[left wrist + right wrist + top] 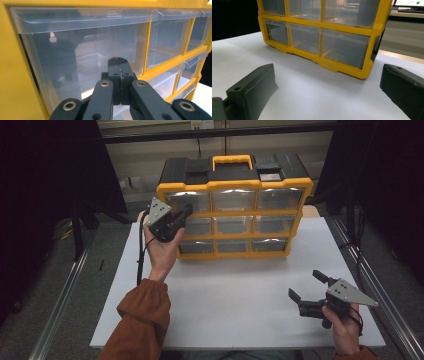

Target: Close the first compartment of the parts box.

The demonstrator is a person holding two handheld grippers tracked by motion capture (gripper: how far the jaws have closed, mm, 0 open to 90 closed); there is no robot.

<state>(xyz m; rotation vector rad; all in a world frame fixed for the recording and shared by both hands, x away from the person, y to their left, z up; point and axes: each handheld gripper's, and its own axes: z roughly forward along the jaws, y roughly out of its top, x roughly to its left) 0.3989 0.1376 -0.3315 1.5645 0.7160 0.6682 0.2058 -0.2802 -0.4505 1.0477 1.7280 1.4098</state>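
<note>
My left tongs [181, 216] are closed, jaw against jaw with nothing between them, and I hold them up at the left column of the yellow drawer cabinet [235, 184] that stands at the far side of the white table [235, 295]. In the left gripper view the closed tips [117, 61] point straight at the clear front of the top-left drawer [82, 55]; they look very near to it, but I cannot tell whether they touch it. The pull lip [75, 21] of this drawer runs level, from side to side, and it lies above my tips, not in front of them. So I judge that the coming move depends on this: the left tongs must go up a little and open before they can take the lip. My right tongs [311, 287] are wide open and hold nothing; they rest low near the right front corner of the table, well apart from the cabinet, facing its bottom row of drawers [317, 41]. The left hand [161, 252] is clearly the nearer one to the drawer.
</note>
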